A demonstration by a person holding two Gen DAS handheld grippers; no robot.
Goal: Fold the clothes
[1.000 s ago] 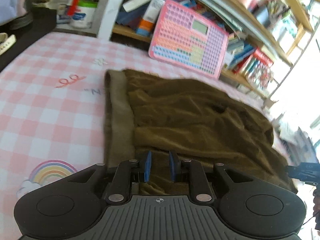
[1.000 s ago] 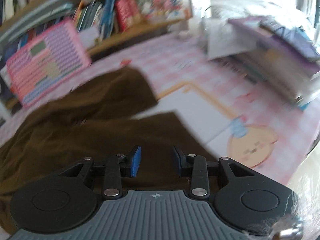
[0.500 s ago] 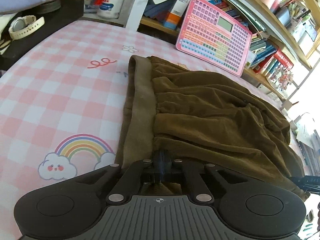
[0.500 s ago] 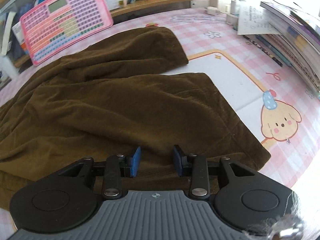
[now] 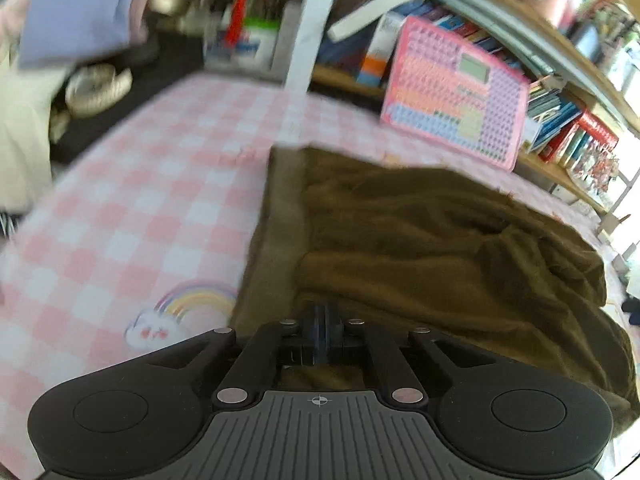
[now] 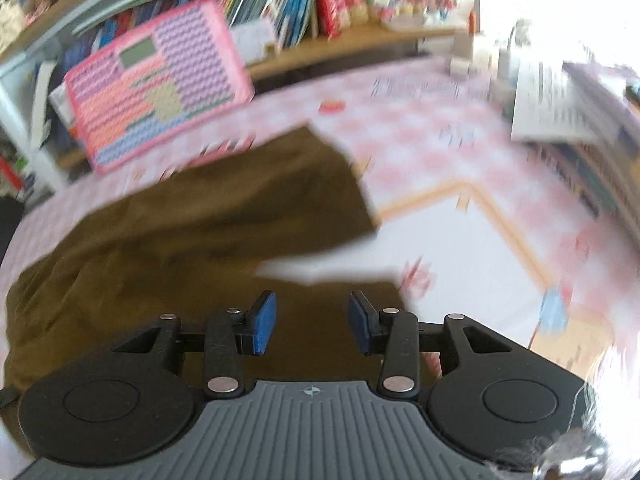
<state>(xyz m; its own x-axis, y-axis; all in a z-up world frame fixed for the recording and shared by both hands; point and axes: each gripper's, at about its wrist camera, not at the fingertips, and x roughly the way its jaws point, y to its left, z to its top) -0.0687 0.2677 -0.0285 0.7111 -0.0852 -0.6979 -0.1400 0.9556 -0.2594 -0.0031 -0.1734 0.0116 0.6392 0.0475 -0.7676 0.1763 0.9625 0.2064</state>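
Table: pink checked cover spreads out ahead of both sets of jaws, with a rainbow print just left of the left ones; the picture is blurred.
Brown trousers: the task's garment lies spread on the cover, reaching from right under both sets of jaws to well beyond them; waistband runs away from the left jaws, and 2 legs split ahead of the right ones.
Fold so far: as I read it, barely begun. The 2 legs lie apart with white cover showing between them, and the cloth is rumpled, not stacked.
Left gripper: jaws pinched tight together at the near edge of the trousers beside the waistband; cloth looks caught between them, so I'd call that corner gripped.
Right gripper: jaws moderately apart and opening, brown cloth lying below the gap, pads not pressing on anything.
Near trouser leg: its hem end sits just beyond the right jaws, off to their right.
What's left: by my judgement nearly everything. The right side needs its hold, then 1 leg goes over the other, then the length gets halved.
Pink keyboard toy: propped against the shelf far beyond the jaws, clear of the work.
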